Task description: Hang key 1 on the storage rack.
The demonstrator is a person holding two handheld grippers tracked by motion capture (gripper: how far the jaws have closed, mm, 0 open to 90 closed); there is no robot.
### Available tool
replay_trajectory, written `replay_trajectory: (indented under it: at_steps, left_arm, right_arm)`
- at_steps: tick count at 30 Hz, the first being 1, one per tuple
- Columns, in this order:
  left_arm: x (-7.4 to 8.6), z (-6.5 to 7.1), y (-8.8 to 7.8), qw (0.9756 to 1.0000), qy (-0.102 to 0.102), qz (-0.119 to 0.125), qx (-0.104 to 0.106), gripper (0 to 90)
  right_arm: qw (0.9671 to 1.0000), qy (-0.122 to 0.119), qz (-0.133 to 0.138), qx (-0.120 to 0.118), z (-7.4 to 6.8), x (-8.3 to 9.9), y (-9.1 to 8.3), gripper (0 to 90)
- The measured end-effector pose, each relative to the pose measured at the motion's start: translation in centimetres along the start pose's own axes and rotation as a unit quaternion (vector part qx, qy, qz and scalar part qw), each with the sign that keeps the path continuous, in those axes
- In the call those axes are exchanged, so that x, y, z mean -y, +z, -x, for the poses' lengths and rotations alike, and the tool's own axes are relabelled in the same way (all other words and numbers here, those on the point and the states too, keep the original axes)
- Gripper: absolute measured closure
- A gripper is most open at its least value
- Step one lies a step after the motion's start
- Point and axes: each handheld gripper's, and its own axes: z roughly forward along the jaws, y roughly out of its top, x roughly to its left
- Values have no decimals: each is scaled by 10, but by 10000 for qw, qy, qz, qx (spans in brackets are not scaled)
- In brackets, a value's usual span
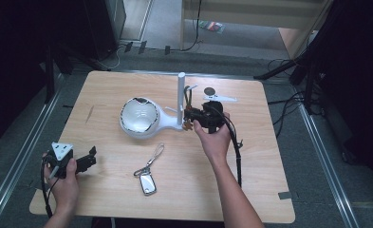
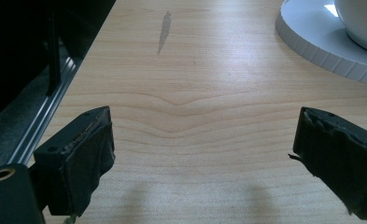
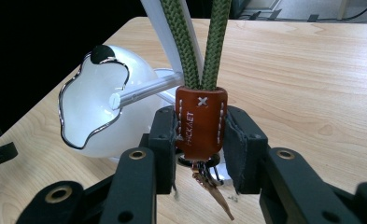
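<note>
On the worktop (image 1: 127,185), a white bowl-shaped stand (image 1: 139,117) sits near centre. At its 3 o'clock, the right gripper (image 3: 201,133) has its fingers clenched on a brown leather keychain (image 3: 201,122). At 7 o'clock, the left gripper (image 2: 204,154) rests released.

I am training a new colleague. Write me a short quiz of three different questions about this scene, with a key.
1. True or false: the left gripper holds something.
2. What does the right gripper clamp? A) the brown leather keychain tab B) the silver car key C) the white bowl
3. Fill in: the green cord rises from the tab toward the white ____.

Key: 1 false; 2 A; 3 post.
</note>
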Motion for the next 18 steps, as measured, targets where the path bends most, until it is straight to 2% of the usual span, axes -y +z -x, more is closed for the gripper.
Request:
replay_trajectory:
  at_steps: [5,13,16,18]
  left_arm:
    - [0,0,0,10000,-6,1,3,56]
    - [0,0,0,10000,4,-3,1,56]
    - [0,0,0,10000,5,-2,2,56]
    - [0,0,0,10000,3,-3,-3,56]
  right_arm:
    - [9999,-102,36,89,-2,-1,-2,625]
    - [9991,-287,25,311,-8,-1,-8,613]
    - [9984,-366,-26,434,-12,0,-9,608]
    - [9974,-388,-93,601,-14,1,-10,611]
